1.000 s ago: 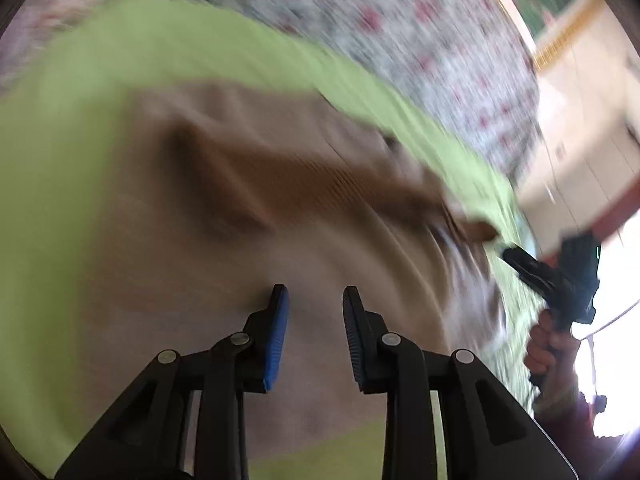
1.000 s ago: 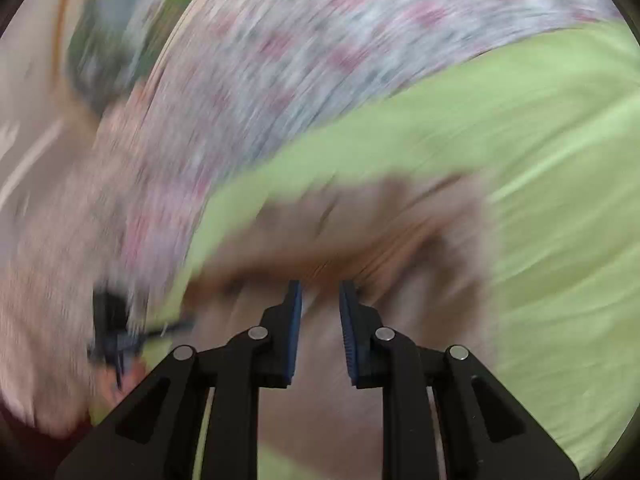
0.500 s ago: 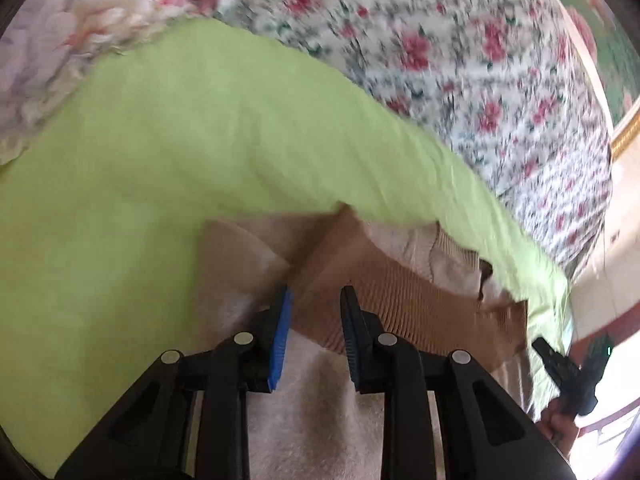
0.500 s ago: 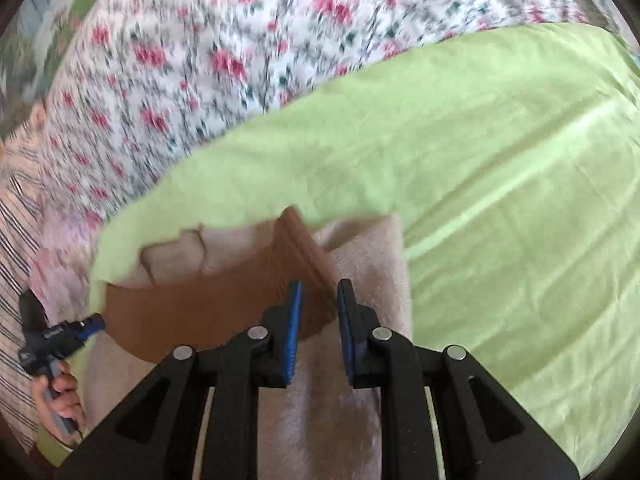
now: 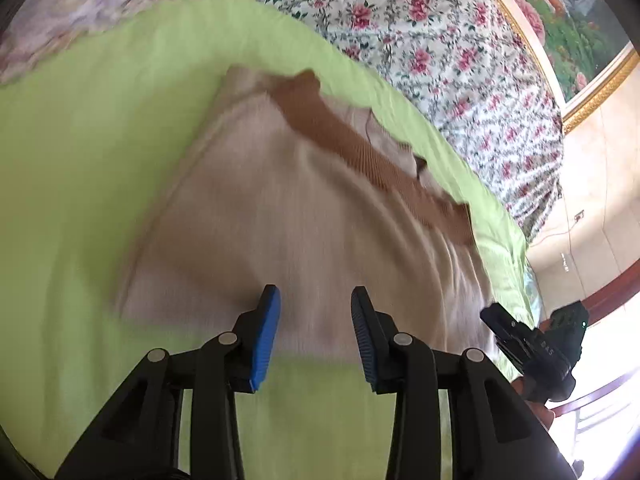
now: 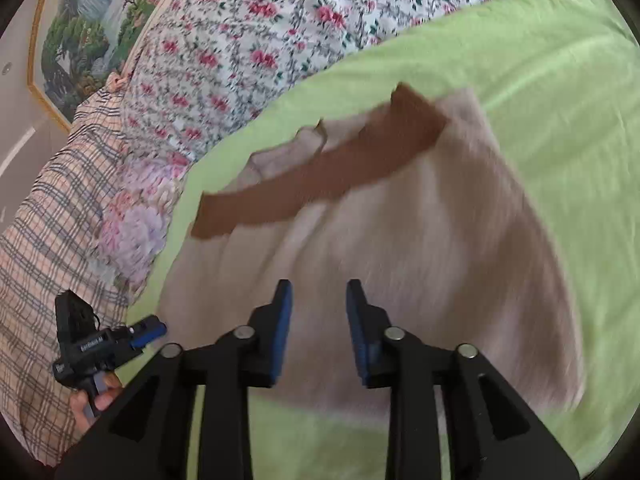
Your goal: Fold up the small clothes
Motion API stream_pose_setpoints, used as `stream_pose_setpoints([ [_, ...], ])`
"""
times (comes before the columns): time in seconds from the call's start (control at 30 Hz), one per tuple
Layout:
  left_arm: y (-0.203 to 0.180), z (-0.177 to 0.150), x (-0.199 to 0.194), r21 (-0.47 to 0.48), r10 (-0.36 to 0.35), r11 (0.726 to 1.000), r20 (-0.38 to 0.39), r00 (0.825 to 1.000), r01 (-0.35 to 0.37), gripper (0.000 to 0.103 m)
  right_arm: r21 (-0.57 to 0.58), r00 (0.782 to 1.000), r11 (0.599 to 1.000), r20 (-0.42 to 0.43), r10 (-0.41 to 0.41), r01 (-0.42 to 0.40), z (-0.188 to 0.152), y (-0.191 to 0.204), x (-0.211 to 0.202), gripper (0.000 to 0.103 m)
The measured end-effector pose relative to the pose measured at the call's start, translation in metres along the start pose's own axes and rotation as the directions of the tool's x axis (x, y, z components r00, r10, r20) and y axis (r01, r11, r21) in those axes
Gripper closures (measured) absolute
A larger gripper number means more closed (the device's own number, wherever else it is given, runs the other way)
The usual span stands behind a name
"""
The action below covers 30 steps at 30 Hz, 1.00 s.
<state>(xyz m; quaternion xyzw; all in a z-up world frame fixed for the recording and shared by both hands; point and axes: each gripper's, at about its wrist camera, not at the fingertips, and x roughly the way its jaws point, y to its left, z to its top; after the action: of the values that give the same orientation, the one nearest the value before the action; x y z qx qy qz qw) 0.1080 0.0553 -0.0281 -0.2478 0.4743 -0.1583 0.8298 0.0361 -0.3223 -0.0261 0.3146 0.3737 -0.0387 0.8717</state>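
Note:
A small beige knitted garment (image 5: pixel 304 216) with a brown ribbed band (image 5: pixel 360 148) along its far edge lies folded flat on a green cloth (image 5: pixel 100 160). It also shows in the right wrist view (image 6: pixel 400 240), with the band (image 6: pixel 320 176) across its far side. My left gripper (image 5: pixel 315 312) is open and empty, just above the garment's near edge. My right gripper (image 6: pixel 318 308) is open and empty over the garment's near part. Each gripper shows in the other's view, the right (image 5: pixel 536 344) and the left (image 6: pixel 96 340).
The green cloth (image 6: pixel 560 100) lies on a bed with a floral sheet (image 5: pixel 420 20). A plaid pillow (image 6: pixel 44 240) lies at the left in the right wrist view. A framed landscape painting (image 6: pixel 84 20) hangs on the wall behind.
Both grippers have opened and drawn back from the brown band toward the garment's near edge. The band now lies let go at the far side.

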Motion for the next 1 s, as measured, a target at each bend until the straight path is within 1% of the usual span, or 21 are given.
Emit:
stream_pose_setpoints([
  [0.1,0.004,-0.029,-0.014,-0.017,-0.01,1.0,-0.012,1.0,0.01,0.063,-0.01,1.0,1.0,-0.015,0.009,-0.01,-0.014,0.007,-0.006,0.067],
  [0.17,0.008,-0.043,-0.021,-0.031,0.003,1.0,-0.006,1.0,-0.003,0.057,-0.011,1.0,1.0,-0.02,0.015,-0.016,-0.02,0.01,-0.012,0.066],
  [0.2,0.009,-0.048,-0.023,-0.042,0.007,0.999,-0.003,1.0,-0.007,0.056,-0.01,1.0,1.0,-0.021,0.02,-0.02,-0.022,0.012,-0.014,0.066],
  [0.27,0.014,-0.053,-0.023,-0.064,0.012,0.998,-0.006,1.0,-0.013,0.053,-0.01,1.0,1.0,-0.016,0.023,-0.023,-0.025,0.015,-0.019,0.063],
  [0.37,0.025,-0.055,-0.021,-0.121,0.015,0.993,-0.006,1.0,-0.015,0.053,-0.008,1.0,1.0,-0.004,0.029,-0.029,-0.028,0.019,-0.025,0.059],
  [0.43,0.031,-0.052,-0.021,-0.158,0.001,0.987,0.009,1.0,0.0,0.053,-0.011,1.0,0.999,0.0,0.031,-0.031,-0.028,0.021,-0.027,0.058],
  [0.53,0.037,-0.041,-0.017,-0.209,0.005,0.978,0.037,0.999,0.003,0.049,-0.016,1.0,0.999,0.001,0.032,-0.031,-0.027,0.023,-0.028,0.058],
  [0.57,0.043,-0.035,-0.014,-0.248,0.006,0.969,0.05,0.999,0.007,0.048,-0.016,0.999,0.999,-0.001,0.032,-0.032,-0.026,0.023,-0.028,0.058],
  [0.7,0.06,-0.011,0.0,-0.329,-0.003,0.943,0.107,0.994,0.038,0.048,-0.002,0.999,0.999,-0.001,0.039,-0.039,-0.023,0.022,-0.025,0.058],
  [0.8,0.063,0.004,0.01,-0.329,0.022,0.944,0.136,0.99,0.024,0.049,0.0,0.999,0.999,-0.005,0.042,-0.042,-0.015,0.019,-0.018,0.058],
  [0.87,0.06,0.013,0.016,-0.309,0.049,0.951,0.152,0.987,0.0,0.049,0.002,0.999,0.999,-0.003,0.042,-0.042,-0.003,0.013,-0.011,0.058],
  [0.9,0.057,0.018,0.019,-0.293,0.066,0.956,0.161,0.985,-0.016,0.049,0.007,0.999,0.999,-0.001,0.04,-0.04,0.001,0.011,-0.008,0.058],
  [0.93,0.055,0.021,0.02,-0.283,0.074,0.959,0.166,0.983,-0.025,0.054,0.012,0.999,0.999,0.001,0.044,-0.044,0.008,0.006,-0.004,0.058],
  [0.97,0.053,0.027,0.023,-0.264,0.076,0.964,0.171,0.982,-0.029,0.074,0.016,0.999,0.999,0.003,0.049,-0.049,0.014,0.003,-0.001,0.058],
  [1.0,0.05,0.031,0.026,-0.246,0.063,0.969,0.165,0.984,-0.021,0.087,0.02,0.999,0.999,0.002,0.05,-0.05,0.021,-0.001,0.004,0.058],
])
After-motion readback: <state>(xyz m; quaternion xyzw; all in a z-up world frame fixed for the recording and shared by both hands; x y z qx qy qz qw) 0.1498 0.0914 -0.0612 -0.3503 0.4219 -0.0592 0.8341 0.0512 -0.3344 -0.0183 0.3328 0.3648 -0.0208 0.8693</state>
